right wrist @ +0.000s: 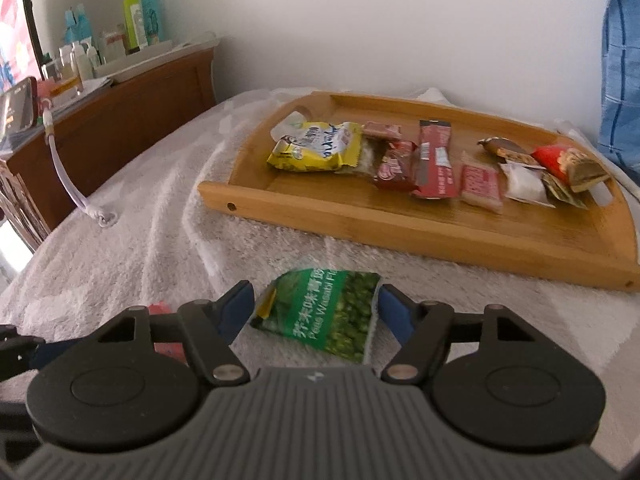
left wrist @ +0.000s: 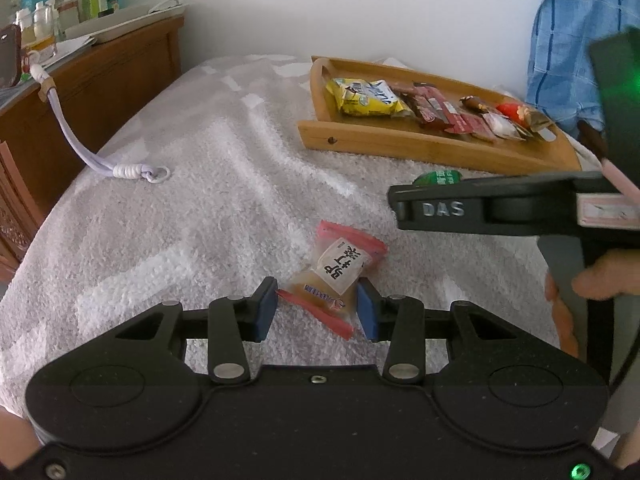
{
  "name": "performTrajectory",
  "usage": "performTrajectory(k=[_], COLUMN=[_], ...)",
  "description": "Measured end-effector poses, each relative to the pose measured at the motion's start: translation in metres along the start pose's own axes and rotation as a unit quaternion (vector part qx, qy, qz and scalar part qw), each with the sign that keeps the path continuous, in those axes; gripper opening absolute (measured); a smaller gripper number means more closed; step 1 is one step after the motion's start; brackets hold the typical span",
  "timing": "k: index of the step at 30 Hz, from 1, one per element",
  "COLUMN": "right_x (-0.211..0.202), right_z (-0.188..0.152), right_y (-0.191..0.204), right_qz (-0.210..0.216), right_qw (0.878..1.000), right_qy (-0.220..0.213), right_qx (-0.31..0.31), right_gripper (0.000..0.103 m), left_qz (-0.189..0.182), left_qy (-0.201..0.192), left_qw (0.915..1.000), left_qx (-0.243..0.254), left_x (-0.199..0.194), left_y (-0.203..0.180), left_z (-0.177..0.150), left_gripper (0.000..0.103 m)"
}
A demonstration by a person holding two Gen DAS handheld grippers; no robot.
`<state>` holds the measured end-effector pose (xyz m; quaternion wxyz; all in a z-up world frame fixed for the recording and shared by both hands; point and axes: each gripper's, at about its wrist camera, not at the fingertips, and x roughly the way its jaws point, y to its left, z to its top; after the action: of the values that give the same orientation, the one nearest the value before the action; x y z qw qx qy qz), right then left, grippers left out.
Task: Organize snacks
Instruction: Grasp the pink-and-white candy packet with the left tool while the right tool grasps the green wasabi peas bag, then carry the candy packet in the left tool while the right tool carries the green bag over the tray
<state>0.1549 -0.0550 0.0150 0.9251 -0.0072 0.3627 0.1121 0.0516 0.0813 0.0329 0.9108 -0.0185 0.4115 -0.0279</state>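
Note:
A clear snack packet with red ends [left wrist: 334, 276] lies on the white towel between the blue pads of my left gripper [left wrist: 318, 306]; the jaws are open around it and I cannot tell if they touch it. A green wasabi-pea packet [right wrist: 322, 314] lies between the open jaws of my right gripper [right wrist: 316, 306]. The right gripper's black body [left wrist: 480, 210] shows in the left wrist view, just right of the red packet. The wooden tray [right wrist: 360, 216] behind holds several snacks in a row, among them a yellow bag [right wrist: 316, 146].
The towel [left wrist: 200, 200] covers the surface. A wooden cabinet [left wrist: 100, 80] with bottles stands at the left, with a lilac cord [left wrist: 132, 170] trailing onto the towel. A blue checked cloth [left wrist: 568, 40] hangs at the right by the white wall.

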Motion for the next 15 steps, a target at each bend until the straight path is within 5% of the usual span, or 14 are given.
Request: performTrajectory(k=[6, 15], right_x=[-0.001, -0.02], right_z=[0.002, -0.006], right_y=[0.003, -0.022], right_qz=[-0.012, -0.015], right_qw=[1.0, 0.999], right_qy=[-0.004, -0.014], right_qx=[-0.001, 0.048], right_gripper=[0.058, 0.057], left_qz=[0.005, 0.01], left_qy=[0.005, -0.002], left_qw=[1.0, 0.9999], left_qx=[-0.005, -0.006], left_x=[0.003, 0.005], left_y=[0.0, -0.002], left_z=[0.001, 0.003], left_gripper=[0.044, 0.04])
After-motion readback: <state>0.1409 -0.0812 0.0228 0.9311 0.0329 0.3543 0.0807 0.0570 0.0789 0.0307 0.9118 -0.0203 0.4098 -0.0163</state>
